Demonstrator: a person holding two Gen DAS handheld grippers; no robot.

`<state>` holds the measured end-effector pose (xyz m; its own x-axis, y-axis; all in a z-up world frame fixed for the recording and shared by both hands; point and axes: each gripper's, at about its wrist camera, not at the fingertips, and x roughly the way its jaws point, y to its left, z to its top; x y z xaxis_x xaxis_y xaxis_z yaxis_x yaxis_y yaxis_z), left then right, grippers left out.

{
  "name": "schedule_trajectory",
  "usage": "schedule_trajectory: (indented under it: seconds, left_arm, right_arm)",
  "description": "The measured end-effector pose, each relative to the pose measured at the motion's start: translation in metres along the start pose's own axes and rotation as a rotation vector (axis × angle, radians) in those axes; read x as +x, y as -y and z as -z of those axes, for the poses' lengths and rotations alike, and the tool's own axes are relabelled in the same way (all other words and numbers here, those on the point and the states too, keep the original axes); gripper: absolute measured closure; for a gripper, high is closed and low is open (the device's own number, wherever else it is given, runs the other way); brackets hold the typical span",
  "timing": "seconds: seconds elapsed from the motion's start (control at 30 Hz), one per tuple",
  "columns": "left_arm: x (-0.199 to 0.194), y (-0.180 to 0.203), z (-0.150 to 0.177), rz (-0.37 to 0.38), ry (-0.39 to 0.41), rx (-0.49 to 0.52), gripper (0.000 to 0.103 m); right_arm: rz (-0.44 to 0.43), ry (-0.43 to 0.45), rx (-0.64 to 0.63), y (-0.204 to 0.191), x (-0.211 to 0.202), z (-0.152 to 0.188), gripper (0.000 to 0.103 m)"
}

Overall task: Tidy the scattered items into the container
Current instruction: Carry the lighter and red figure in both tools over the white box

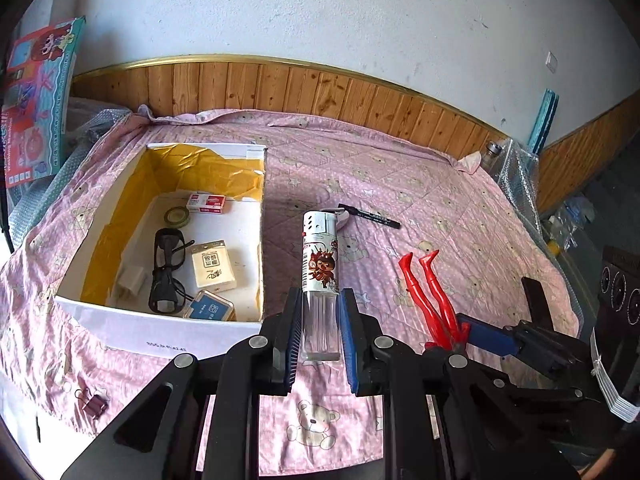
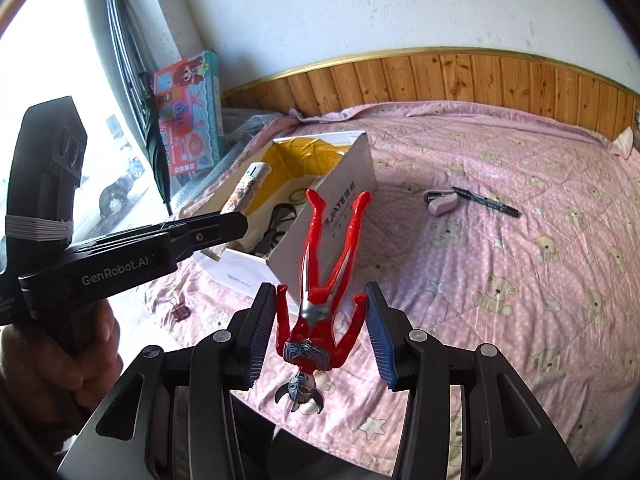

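Bed (image 1: 440, 184): covered by a pink bear-print quilt; every loose item is carried on it.
Cardboard box (image 1: 256, 330): set at about 10 o'clock in the left wrist view, open-topped and lined in yellow. Glasses (image 1: 166, 272), a tape roll (image 1: 177, 216) and small packets are already held inside.
Left hand-held gripper (image 1: 320, 322): clamped on the clear base of a large lighter (image 1: 320, 264), which is held upright just beside the box's right wall, judged ready for dropping in.
Right hand-held gripper (image 2: 320, 336): pads are spread either side of a red toy figure (image 2: 320, 300), which appears pinched at its outstretched arms, head toward the camera; firm contact cannot be told.
Left behind: a black marker (image 2: 486, 201) and a small stapler (image 2: 440, 203) at 1 o'clock, a binder clip (image 1: 95, 404) at 8 o'clock.
Hidden: the box's near inside wall and part of the stapler, blocked by the lighter.
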<state>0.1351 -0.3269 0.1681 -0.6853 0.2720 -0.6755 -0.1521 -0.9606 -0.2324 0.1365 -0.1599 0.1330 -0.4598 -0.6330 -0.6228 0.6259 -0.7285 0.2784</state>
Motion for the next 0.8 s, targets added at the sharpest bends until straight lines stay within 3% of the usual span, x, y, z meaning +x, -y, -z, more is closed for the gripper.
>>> schedule_trajectory:
  seconds: [0.47,0.8]
  left_arm:
    - [-0.028,-0.071,-0.021,-0.048,0.079,-0.126,0.084]
    - [-0.028,-0.114,-0.039,-0.098,0.096,-0.185,0.084]
  right_arm:
    - [-0.051,0.029,-0.076,-0.039,0.011,-0.037,0.056]
    - [-0.104,0.041,-0.139,-0.064,0.031,-0.075,0.056]
